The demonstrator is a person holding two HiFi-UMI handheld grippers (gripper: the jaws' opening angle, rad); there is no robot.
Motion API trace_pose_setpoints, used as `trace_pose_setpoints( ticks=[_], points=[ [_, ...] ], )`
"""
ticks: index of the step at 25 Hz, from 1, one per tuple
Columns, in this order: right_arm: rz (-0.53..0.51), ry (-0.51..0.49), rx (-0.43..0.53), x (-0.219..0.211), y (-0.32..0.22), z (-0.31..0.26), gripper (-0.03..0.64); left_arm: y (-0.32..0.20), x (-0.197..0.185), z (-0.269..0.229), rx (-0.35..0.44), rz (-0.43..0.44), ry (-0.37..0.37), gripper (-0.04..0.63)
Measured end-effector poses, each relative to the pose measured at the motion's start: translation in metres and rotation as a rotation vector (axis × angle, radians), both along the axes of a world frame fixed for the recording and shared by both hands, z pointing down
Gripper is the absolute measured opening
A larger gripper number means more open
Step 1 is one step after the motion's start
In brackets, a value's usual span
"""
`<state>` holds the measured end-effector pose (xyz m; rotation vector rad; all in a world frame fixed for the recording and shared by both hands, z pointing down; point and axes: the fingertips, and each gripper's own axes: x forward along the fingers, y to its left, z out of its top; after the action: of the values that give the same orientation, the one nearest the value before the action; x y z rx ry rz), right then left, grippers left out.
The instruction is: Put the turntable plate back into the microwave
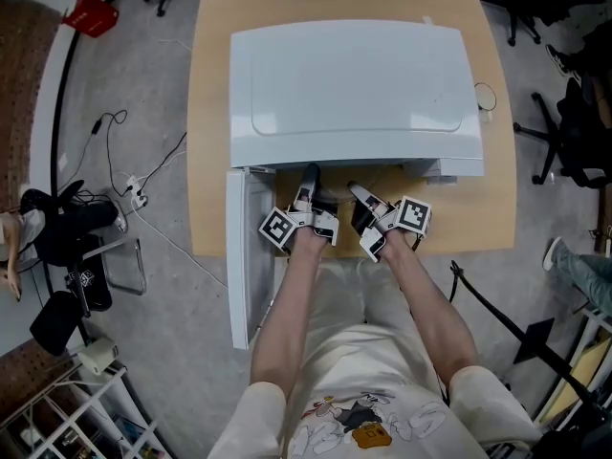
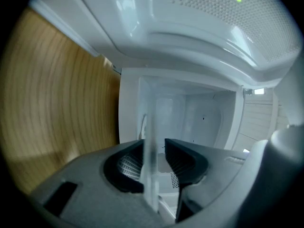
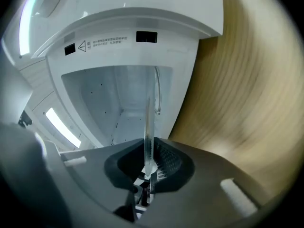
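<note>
1. Two tools were at the doorway: the left hand-held gripper [image 1: 310,176] and the right hand-held gripper [image 1: 356,192] sat side by side at the mouth of the microwave [image 1: 354,84], both pointing level into it.
2. Right hand-held gripper first: its jaws were pressed in on the near rim of the turntable plate [image 3: 147,127]. The glass showed edge-on as one thin strip pinched between the pads.
3. Over to the left hand-held gripper, where the jaws were spread. The same plate's rim stood between the pads, close against one with a plain gap to the other, so that side had no pinch.
4. From both grippers the plate ran straight ahead, its flat face in line with the jaws. It reached from the held rim into the open cavity [image 2: 199,120].
5. Whether its far edge rested on the cavity floor could not be told.
6. From the head view the plate itself was hidden under the microwave's top. The door [image 1: 244,256] hung open on the person's left, and the whole unit sat on the desk [image 1: 210,113].
7. My call was that neither hand was nearer, since both were at the same rim. The only grip belonged to the right, so setting the glass down level would depend on that side, with the plate already aimed along the way in.
</note>
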<state>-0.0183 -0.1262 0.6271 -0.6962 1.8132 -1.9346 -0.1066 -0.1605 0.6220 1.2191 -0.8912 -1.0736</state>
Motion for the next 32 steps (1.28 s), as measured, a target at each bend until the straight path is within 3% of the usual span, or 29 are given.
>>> trace_pose_setpoints(
  ticks=[2, 7, 12, 15, 23, 32],
  points=[
    [0.011, 0.031, 0.006, 0.005, -0.003, 0.003, 0.037, 0.001, 0.004, -0.001, 0.000, 0.027, -0.024, 0.182],
    [0.028, 0.042, 0.005, 0.010, -0.012, 0.004, 0.035, 0.010, 0.012, -0.006, -0.006, 0.050, -0.063, 0.181],
    [0.074, 0.053, -0.017, 0.015, -0.025, 0.013, 0.034, 0.027, 0.025, 0.000, -0.033, 0.056, -0.047, 0.131],
    [0.089, 0.054, -0.029, 0.014, -0.033, 0.013, 0.035, 0.034, 0.025, 0.001, -0.045, 0.022, -0.033, 0.048],
    [0.101, 0.057, -0.022, 0.016, -0.048, 0.011, 0.045, 0.021, 0.027, 0.004, -0.073, -0.016, 0.001, 0.037],
    [0.071, 0.065, -0.053, 0.021, -0.038, 0.015, 0.091, 0.007, 0.025, 0.023, -0.093, -0.011, -0.045, 0.034]
  ],
)
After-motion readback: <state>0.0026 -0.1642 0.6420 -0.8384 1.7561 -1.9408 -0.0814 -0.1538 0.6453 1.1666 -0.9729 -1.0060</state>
